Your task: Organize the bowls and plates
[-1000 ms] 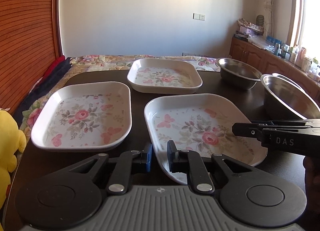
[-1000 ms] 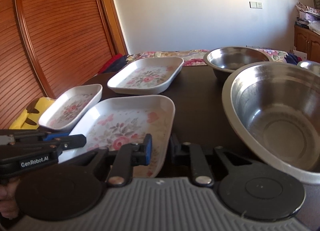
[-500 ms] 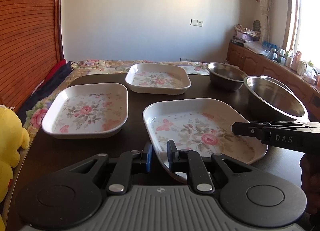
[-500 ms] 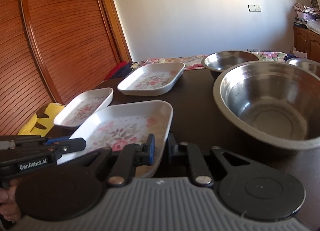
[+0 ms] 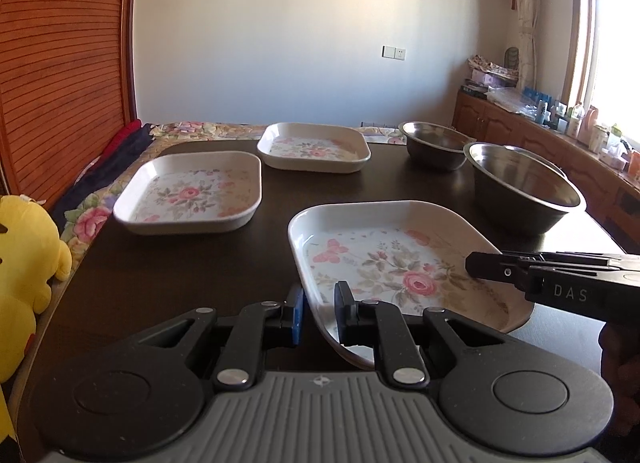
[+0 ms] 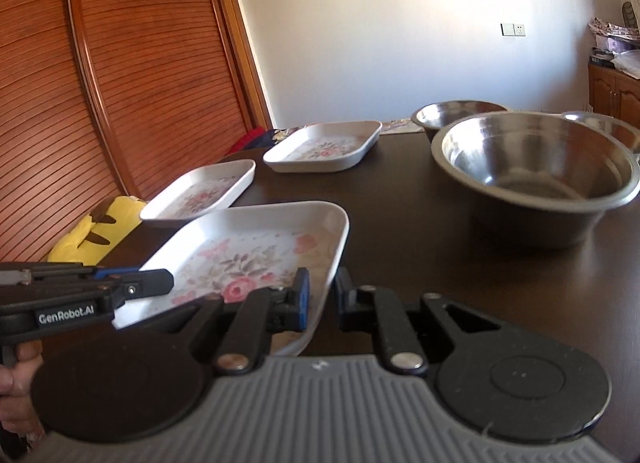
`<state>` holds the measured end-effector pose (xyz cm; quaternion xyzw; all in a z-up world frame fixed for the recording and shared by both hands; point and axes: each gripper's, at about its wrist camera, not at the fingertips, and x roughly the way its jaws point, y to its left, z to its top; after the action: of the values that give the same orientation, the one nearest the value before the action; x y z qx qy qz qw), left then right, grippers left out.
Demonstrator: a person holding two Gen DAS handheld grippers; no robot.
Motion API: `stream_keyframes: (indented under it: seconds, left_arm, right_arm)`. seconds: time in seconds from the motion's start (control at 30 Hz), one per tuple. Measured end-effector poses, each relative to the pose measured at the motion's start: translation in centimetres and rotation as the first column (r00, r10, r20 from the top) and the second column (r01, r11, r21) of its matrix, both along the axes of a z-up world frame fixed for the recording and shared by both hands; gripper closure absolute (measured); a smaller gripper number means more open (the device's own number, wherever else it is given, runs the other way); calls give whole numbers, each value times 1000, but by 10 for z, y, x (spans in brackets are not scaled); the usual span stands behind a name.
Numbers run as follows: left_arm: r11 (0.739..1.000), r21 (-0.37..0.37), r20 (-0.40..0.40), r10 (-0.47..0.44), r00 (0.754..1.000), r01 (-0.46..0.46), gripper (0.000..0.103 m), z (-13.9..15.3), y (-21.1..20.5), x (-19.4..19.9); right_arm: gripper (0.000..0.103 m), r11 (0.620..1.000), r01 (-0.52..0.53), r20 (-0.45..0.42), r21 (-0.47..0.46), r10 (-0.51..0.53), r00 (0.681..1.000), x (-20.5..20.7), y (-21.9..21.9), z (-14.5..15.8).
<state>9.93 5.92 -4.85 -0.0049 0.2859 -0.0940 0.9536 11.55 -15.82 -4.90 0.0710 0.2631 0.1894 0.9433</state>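
The left gripper (image 5: 319, 313) straddles the near left rim of the nearest white rectangular plate (image 5: 400, 263), one blue-padded finger outside the wall and the other inside, with a small gap visible on each side, so the jaws stand narrowly apart and I cannot tell whether they actually pinch the rim. The right gripper (image 6: 323, 299) sits the same way on the plate's near right rim, its left finger over the plate's floor and its right finger outside, again only slightly parted and not clearly clamped. That plate has shallow raised walls, rounded corners and a printed bed of pink roses, grey-green leaves and a pink butterfly; its near end juts toward the two tools above the dark brown wooden table (image 5: 180, 263). Two more white floral plates lie further back, one to the left (image 5: 192, 193) and one behind it toward the middle (image 5: 314, 147), well apart from each other. On the right stands a large stainless steel bowl (image 6: 536, 167), with a smaller steel bowl (image 5: 434, 143) beyond it. A yellow plush toy (image 5: 24, 263) rests off the table's left edge.
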Motion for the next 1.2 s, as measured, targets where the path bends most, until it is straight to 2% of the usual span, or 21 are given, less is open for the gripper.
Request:
stream_keyframes:
  seconds: [0.57,0.93,1.2]
  left_arm:
    - [999,24,-36,25,999,-24,85,-15,4,-6]
    - [1000,18,-39,26,999,-26,86,-15,6,-3]
    - [999,22,-24,42,999,-42,83,-8,11,-2]
  right_arm:
    - [87,1000,-16,-29,-3,16,999,-7,6,-7]
    - [86,1000,-17,-23,3,17,1000,-9,5,-9]
    - [86,1000,12,31,-13,-12,999,-10,-2,2]
